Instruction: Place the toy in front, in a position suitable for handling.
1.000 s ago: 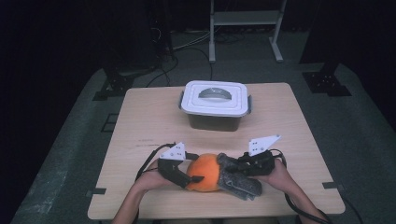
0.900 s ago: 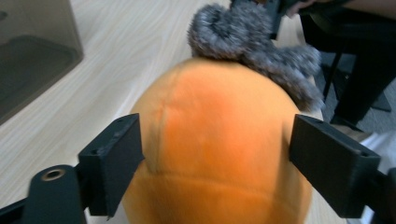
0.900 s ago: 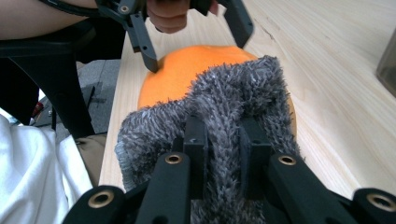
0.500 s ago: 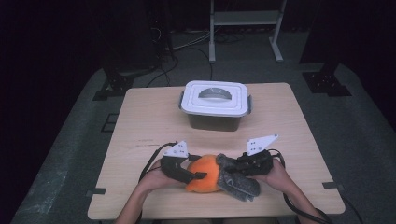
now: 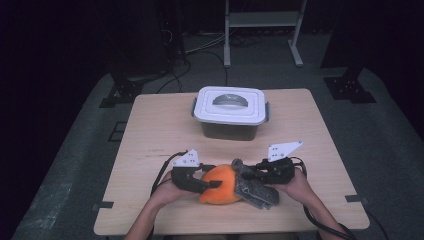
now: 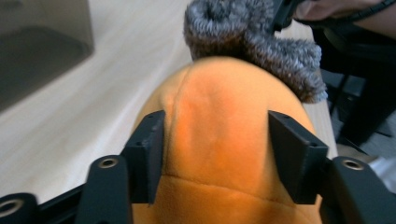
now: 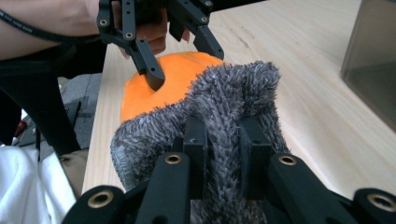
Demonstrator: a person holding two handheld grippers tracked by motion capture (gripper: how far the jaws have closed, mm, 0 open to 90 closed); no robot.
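At the table's (image 5: 150,130) six o'clock edge, I pinch the orange plush toy (image 5: 220,185) with my left gripper (image 5: 206,184), jaws just closing on it. My right gripper (image 5: 246,175), at its three o'clock, clamps the grey fuzzy cover (image 5: 255,187), likely for pulling it off.

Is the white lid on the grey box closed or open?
Closed. The white lid sits flat over the grey box, with its handle on top.
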